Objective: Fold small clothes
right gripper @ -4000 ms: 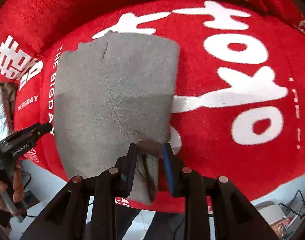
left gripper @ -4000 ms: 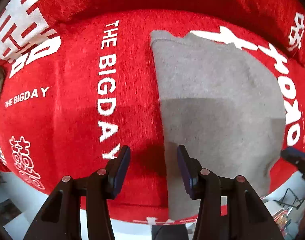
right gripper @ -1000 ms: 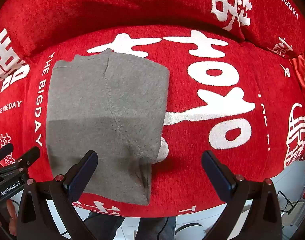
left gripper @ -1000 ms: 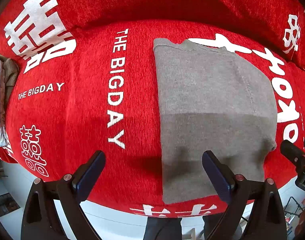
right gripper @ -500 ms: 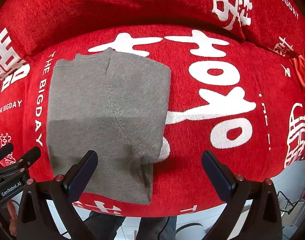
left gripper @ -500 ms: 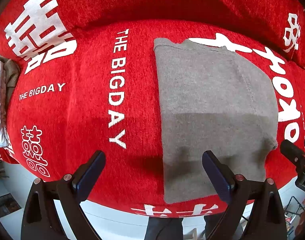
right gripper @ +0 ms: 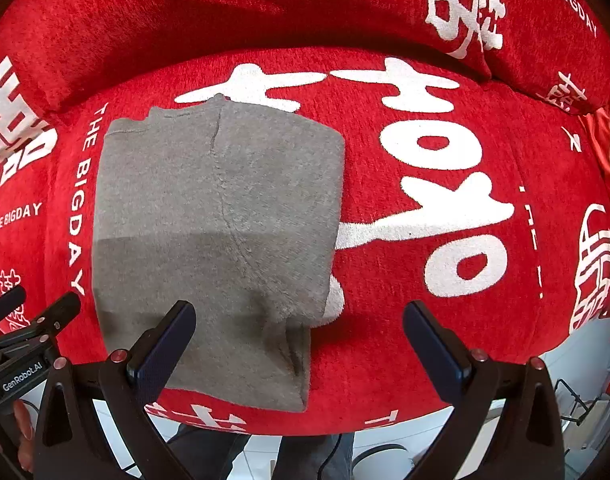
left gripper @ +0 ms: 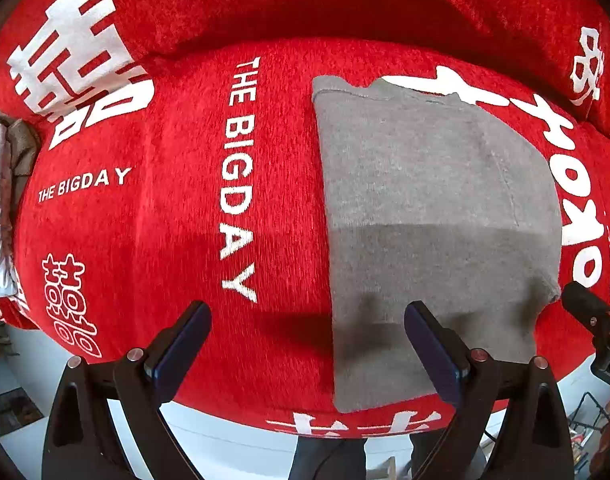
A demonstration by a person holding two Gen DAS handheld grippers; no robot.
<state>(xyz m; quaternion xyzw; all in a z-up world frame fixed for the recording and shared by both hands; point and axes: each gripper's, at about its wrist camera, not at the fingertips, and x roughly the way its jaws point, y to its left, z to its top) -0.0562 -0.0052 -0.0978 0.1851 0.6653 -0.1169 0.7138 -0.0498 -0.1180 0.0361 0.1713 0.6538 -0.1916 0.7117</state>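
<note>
Two grippers hovering over one folded garment, both spread wide and gripping nothing.

Lying flat on the red cover (left gripper: 153, 216) with white lettering: the grey knit garment (left gripper: 433, 208), folded into a rough rectangle, spreading from 12 o'clock down toward 5 o'clock in the left wrist view and from 11 o'clock down to 6 o'clock in the right wrist view (right gripper: 217, 216). Reaching nearly to the cover's near edge at 6 o'clock, with white floor showing just beyond.

Hanging above the garment's near left edge: the left gripper (left gripper: 307, 340), right finger (left gripper: 433, 348) over grey cloth, left finger over bare red. Hanging above the garment's near right corner: the right gripper (right gripper: 299, 344), left finger (right gripper: 161, 348) over grey cloth, right finger over bare red. Whether either finger is touching the cloth cannot be told.

Leaving wide bare red from 7 to 10 o'clock in the left wrist view, around the words "THE BIGDAY" (left gripper: 237, 176); leaving wide bare red from 1 to 4 o'clock in the right wrist view, over big white characters. Rising at 12 o'clock behind the garment: a red backrest.

Showing a fuzzy grey surface, a seam running top to bottom (right gripper: 221, 184), straight left side, far edge uneven with a small notch, near right corner slightly bunched with a fold crease (right gripper: 293, 344). Falling across the near half: a darker band of shadow.
</note>
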